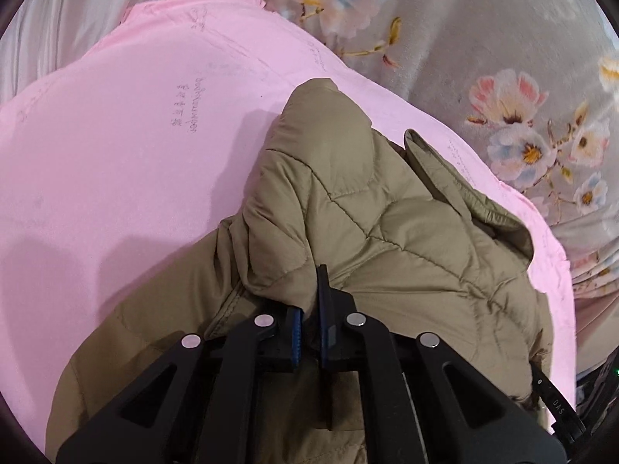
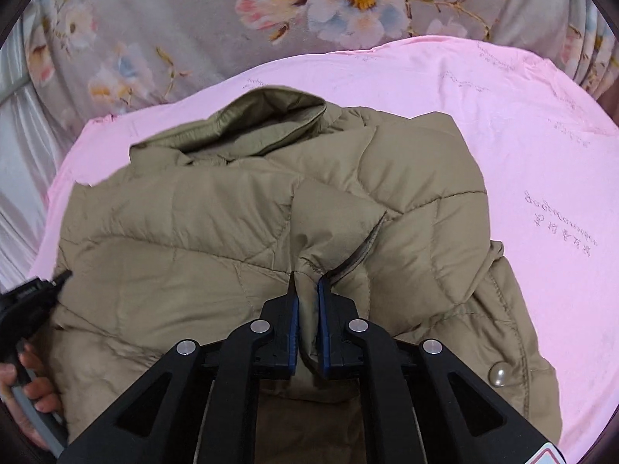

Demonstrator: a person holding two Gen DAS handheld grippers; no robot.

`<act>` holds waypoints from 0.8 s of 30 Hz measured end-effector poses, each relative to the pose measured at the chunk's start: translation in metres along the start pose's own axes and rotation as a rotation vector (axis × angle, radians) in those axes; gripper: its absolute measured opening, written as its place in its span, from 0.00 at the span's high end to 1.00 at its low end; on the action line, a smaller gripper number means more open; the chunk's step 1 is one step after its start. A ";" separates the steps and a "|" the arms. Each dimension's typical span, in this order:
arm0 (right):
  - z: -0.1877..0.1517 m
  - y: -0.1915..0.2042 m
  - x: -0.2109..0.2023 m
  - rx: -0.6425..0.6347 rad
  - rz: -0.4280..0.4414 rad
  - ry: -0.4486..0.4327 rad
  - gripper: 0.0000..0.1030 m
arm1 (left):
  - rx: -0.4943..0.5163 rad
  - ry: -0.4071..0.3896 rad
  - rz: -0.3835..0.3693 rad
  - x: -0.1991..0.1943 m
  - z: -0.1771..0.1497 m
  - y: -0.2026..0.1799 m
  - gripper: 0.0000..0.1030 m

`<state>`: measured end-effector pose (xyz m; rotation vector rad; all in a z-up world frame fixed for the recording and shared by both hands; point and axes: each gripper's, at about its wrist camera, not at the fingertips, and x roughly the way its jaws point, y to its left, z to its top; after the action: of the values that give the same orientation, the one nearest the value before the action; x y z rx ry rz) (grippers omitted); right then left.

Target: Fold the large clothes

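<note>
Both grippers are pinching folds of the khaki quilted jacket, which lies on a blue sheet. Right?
Not quite: the sheet is pink, as both wrist views show. The left gripper and right gripper do pinch the khaki quilted jacket.

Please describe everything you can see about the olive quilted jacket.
The olive quilted jacket is puffy, with stitched panels and a smooth, slightly shiny shell. It lies crumpled on the pink sheet, its collar opening toward the floral bedding. A pearl-like snap button sits near one stitched edge. The right gripper is shut on a fold of fabric, and the left gripper is also shut on a fold.
</note>
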<state>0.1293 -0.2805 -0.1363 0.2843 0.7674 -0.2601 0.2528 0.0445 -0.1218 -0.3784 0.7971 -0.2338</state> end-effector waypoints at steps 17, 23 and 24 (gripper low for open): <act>-0.034 -0.007 -0.023 0.020 0.024 0.004 0.93 | 0.069 -0.029 0.051 -0.034 -0.037 0.005 0.91; -0.009 -0.011 -0.059 0.011 -0.055 -0.058 0.63 | 0.103 -0.046 0.113 -0.066 -0.019 0.002 0.82; -0.001 -0.014 -0.076 0.027 -0.064 -0.112 0.49 | 0.091 -0.058 0.120 -0.076 -0.012 0.004 0.76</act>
<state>0.0712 -0.2837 -0.0856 0.2682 0.6630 -0.3446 0.1926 0.0714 -0.0811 -0.2497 0.7471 -0.1459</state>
